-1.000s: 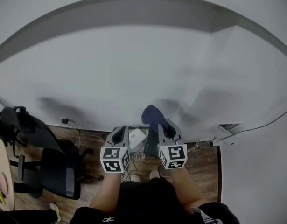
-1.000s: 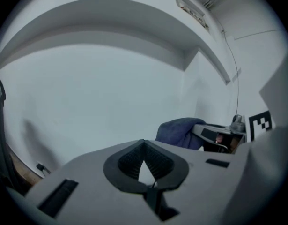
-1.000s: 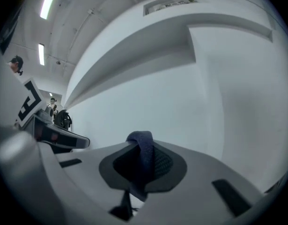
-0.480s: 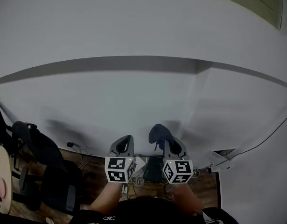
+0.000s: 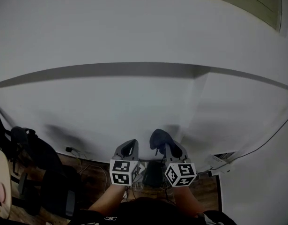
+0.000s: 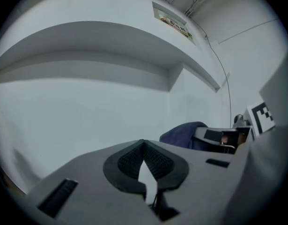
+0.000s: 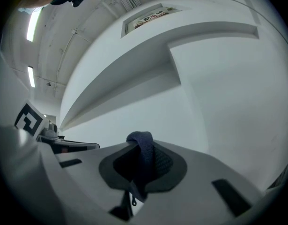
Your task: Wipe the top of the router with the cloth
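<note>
l. gripper point(image 6: 144, 145): jaws closed tip to tip, nothing betw. them, aimed at white wall point(image 5: 134, 102). r. gripper point(image 7: 143, 146): jaws clamped on dark blue cloth point(image 7: 144, 154), fold bulging past tips. grippers side by side, raised, cloth in air just right of l. gripper. router: can't tell for sure; dark box point(image 5: 153, 172) at wall foot betw. marker cubes, partly hidden, below cloth, not touching.
</note>
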`<state>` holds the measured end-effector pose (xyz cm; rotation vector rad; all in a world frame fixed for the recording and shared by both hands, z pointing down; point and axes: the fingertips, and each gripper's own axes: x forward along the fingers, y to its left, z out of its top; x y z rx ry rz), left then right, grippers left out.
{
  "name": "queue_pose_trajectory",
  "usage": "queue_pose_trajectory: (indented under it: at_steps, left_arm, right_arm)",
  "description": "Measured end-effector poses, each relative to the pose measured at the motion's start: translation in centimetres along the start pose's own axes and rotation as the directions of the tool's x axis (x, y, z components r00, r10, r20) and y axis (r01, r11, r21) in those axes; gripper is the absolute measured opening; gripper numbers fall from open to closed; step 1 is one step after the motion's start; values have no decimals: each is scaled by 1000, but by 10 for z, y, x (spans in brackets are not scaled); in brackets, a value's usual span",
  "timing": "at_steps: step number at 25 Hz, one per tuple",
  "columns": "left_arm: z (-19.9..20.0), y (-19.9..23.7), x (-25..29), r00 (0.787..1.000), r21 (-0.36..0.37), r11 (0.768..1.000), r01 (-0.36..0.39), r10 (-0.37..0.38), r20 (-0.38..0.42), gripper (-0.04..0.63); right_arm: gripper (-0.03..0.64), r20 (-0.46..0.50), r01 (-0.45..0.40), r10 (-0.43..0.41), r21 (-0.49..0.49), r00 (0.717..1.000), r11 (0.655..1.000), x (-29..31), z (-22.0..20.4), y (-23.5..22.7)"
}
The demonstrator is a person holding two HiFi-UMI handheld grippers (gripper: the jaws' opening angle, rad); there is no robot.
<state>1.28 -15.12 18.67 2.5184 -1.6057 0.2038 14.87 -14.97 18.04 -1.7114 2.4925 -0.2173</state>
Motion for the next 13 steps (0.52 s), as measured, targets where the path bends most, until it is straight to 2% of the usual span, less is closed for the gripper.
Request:
queue_pose_trajectory:
  at_steps: [13]
  left_arm:
    - [0, 17, 3, 1000, -2, 1000, 15, -15, -7, -6]
  right_arm:
    - [12, 33, 36, -35, -30, 999, 999, 11, 4, 11]
